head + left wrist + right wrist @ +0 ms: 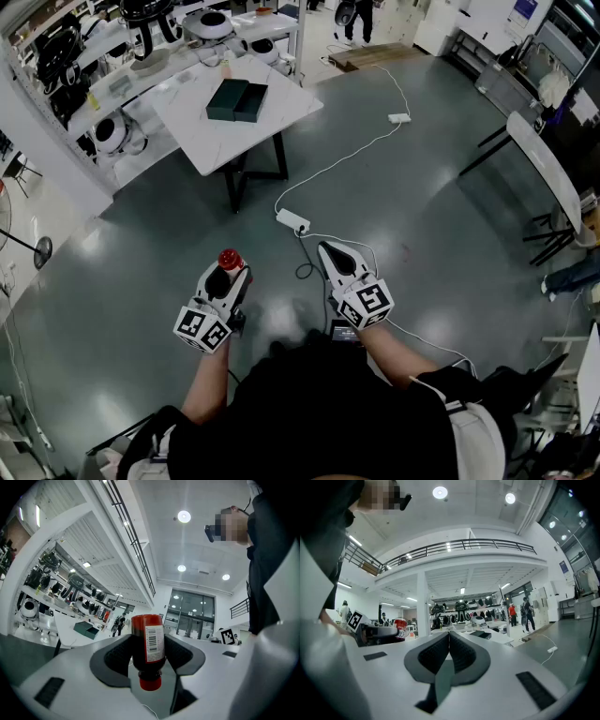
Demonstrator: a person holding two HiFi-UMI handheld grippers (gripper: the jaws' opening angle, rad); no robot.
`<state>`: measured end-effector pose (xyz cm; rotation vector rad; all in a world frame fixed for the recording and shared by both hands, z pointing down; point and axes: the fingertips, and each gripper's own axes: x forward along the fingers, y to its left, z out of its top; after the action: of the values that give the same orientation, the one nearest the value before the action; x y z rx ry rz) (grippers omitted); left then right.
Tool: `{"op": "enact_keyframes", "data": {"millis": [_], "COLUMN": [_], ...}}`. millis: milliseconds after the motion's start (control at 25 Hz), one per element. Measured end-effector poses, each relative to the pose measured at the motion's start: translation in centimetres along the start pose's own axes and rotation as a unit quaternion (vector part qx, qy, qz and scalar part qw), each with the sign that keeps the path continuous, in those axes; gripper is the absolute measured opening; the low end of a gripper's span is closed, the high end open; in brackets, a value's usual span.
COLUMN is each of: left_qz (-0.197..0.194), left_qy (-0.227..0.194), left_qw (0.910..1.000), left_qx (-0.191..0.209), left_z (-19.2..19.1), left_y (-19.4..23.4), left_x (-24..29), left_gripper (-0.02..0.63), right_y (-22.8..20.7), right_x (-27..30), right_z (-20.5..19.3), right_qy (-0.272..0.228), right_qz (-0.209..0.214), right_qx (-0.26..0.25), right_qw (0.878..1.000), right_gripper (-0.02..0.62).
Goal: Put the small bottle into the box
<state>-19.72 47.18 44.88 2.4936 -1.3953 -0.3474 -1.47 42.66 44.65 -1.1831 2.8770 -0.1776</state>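
One small bottle [230,260]; one box [237,100]; left claw [226,277], right claw [330,249]: two.

Head view: above the person, facing steeply down; the white table [192,117] lies far ahead, near the top edge
Left gripper view: rides on the left gripper [228,272], level, close behind its jaws; white table far off at left
Right gripper view: likewise on the right gripper [330,251]; white table far beyond the jaw tips
Shared: the white table, in all three (each gripper view also catches the other's marker cube [227,636])
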Motion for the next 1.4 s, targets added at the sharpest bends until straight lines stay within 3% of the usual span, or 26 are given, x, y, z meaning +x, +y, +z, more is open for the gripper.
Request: {"op": "enact_keyframes", "data": {"millis": [320, 640, 1080, 1400], "left_qz": [-0.021, -0.02, -0.015, -0.009], "left_qy": [-0.004, -0.02, -0.005, -0.007], "left_qw": [0.9996, 0.9996, 0.9997, 0.9992], "left_qx": [0.02, -0.005, -0.018, -0.039], "left_z": [1.7, 1.9, -0.5, -2.0], "left_y": [-1.9, -3.1, -5.4, -7.3], "left_x": [0.7, 3.5, 7.5, 9.3], "left_gripper": [0.225, 0.225, 0.225, 0.225], "right_y": [0.0, -2.3, -6.4, -10.2], "right_x": [0.2, -1.6, -3.4, -4.8], "right_z": [1.7, 2.0, 1.3, -0.6], "right_qy": [-0.018, -0.042, -0.035, -0.02], "right_qz": [0.01, 0.034, 0.054, 0.045], "right_qx": [-0.001, 0.014, 0.021, 0.067], "right_qw": [1.0, 0.998, 0.998, 0.997], "right_gripper": [0.034, 0.034, 0.034, 0.034]}}
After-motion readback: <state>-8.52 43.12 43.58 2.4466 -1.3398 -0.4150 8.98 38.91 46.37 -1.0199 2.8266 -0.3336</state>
